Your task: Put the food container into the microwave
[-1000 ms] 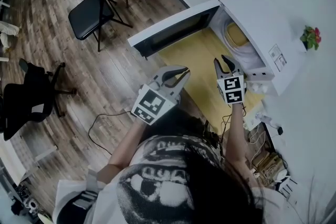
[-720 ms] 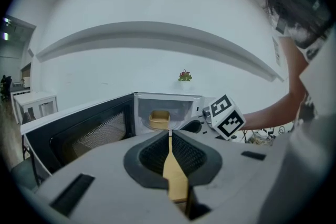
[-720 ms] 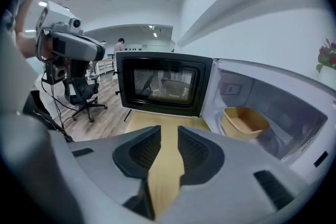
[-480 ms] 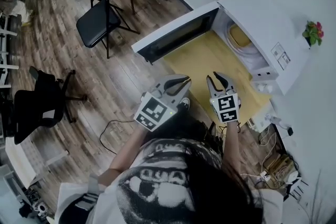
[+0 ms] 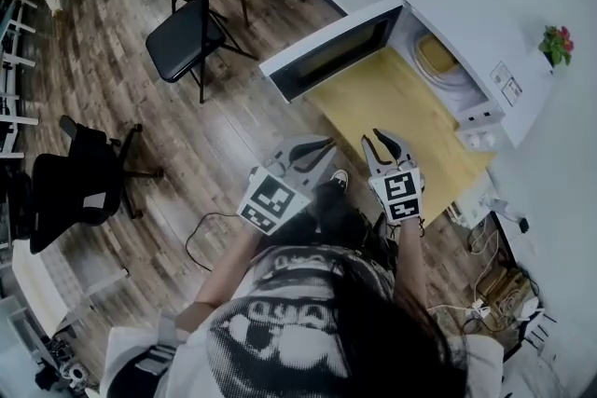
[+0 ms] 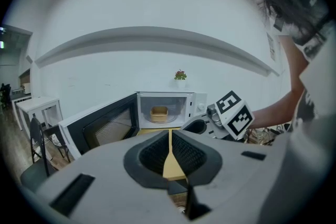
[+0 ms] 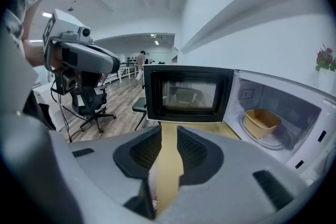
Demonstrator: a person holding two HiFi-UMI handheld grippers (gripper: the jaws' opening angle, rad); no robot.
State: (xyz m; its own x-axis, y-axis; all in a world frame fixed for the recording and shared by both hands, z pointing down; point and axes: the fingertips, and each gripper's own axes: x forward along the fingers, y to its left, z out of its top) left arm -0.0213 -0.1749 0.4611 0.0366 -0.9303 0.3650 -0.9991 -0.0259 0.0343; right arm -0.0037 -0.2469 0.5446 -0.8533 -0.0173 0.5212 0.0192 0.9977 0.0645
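Container: tan open-topped plastic tub [image 7: 261, 121], upright inside the cavity.
Microwave: white boxy oven [image 5: 471, 19], door [image 5: 331, 51] wide open, on yellow desk [image 5: 401, 121].

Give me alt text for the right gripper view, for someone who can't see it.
The food container sits inside the open microwave, at right, its door swung wide. The right gripper is open and empty, the yellow table beyond it; the left gripper shows upper left.

Food container [image 5: 433, 54] half hidden, microwave labels [image 5: 510, 86] unreadable
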